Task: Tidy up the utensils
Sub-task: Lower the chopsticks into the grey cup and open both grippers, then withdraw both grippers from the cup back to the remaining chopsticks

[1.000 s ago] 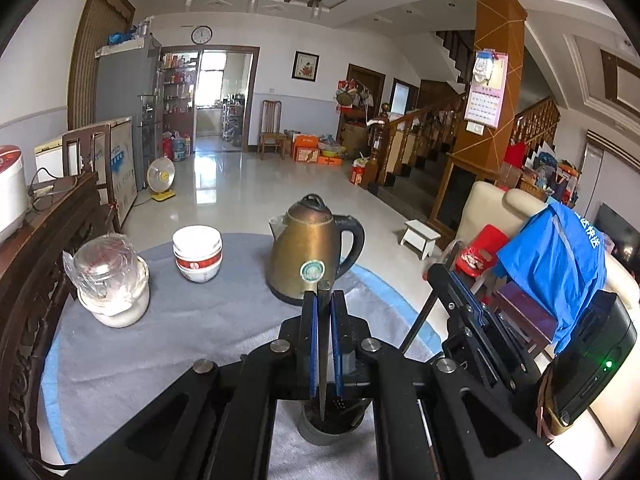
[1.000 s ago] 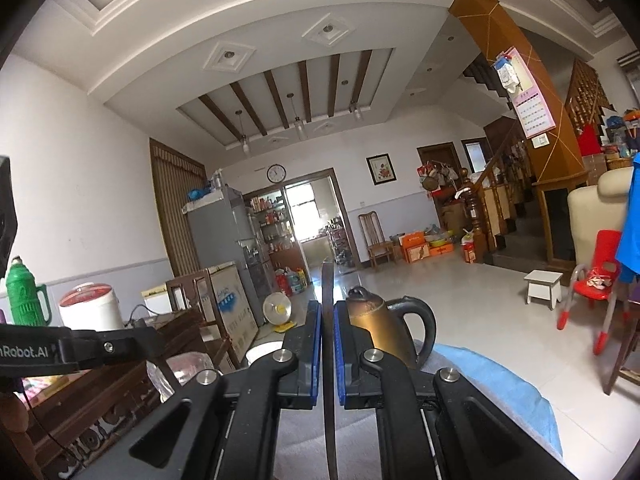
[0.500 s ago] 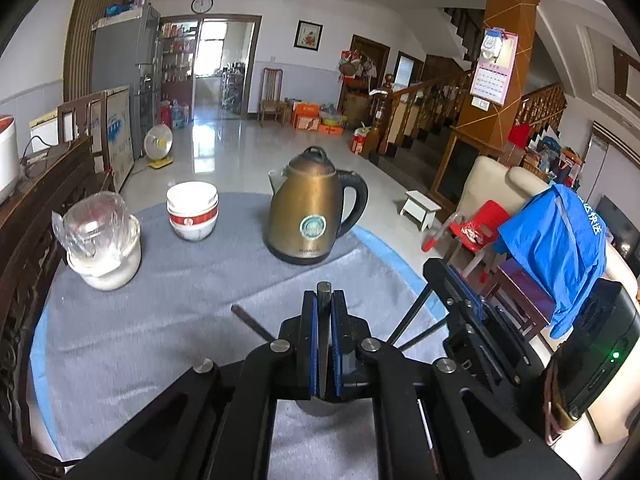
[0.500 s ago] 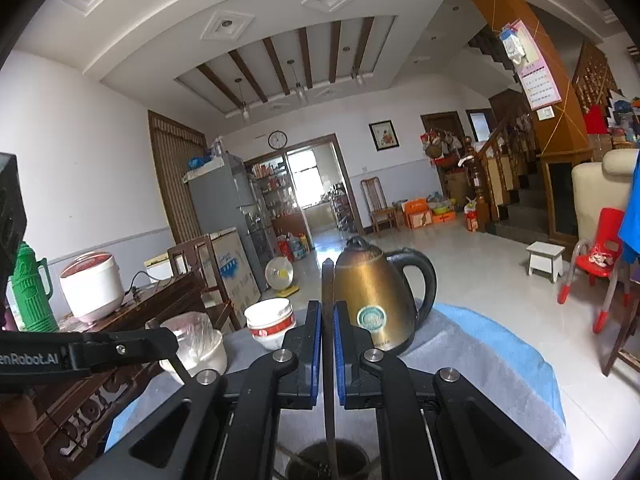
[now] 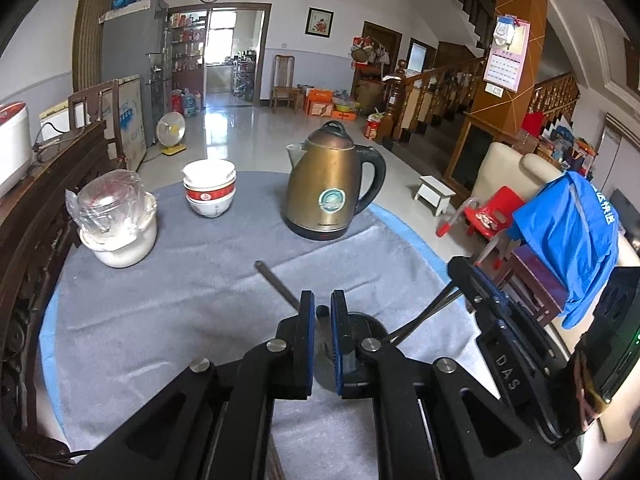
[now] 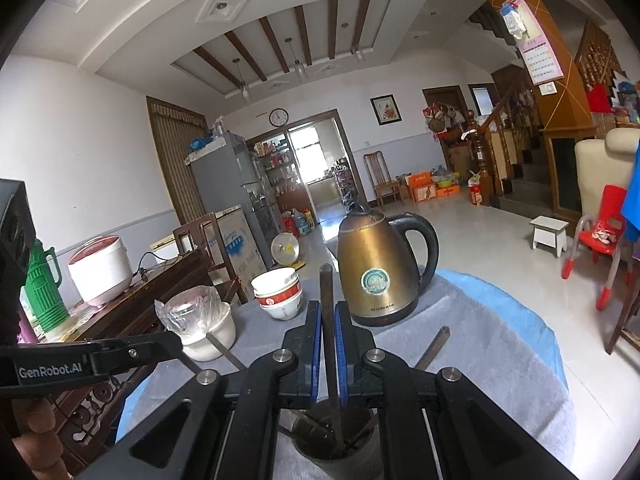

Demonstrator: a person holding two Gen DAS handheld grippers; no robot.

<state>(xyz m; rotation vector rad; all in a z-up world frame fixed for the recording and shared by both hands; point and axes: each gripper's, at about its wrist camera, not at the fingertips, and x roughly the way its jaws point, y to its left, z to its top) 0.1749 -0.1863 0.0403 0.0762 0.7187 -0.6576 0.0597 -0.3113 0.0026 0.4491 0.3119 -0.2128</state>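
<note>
A dark cup [image 6: 336,454] stands on the grey tablecloth [image 5: 180,320] with several dark chopsticks in it. My right gripper [image 6: 327,308] is right above the cup, shut on an upright chopstick [image 6: 326,280] whose lower end reaches inside. My left gripper [image 5: 322,300] hovers over the same cup [image 5: 366,320]. Its jaws are opening, and the top of a chopstick [image 5: 321,312] stands loose in the gap between the blue pads. One chopstick [image 5: 276,284] leans out to the left. In the left wrist view the right gripper's finger [image 5: 480,292] comes in from the right.
Behind the cup stand a brass kettle [image 5: 332,188], stacked white bowls [image 5: 209,190] and a white pot with a plastic-wrapped lid [image 5: 116,220]. A carved wooden sideboard [image 6: 132,308] with a rice cooker [image 6: 100,272] borders the table's left edge. A hand [image 6: 36,432] holds the left gripper.
Both grippers came down toward the cup, and the right chopstick's tip entered it. The left pads parted slightly and the chopstick's top sank between them.
</note>
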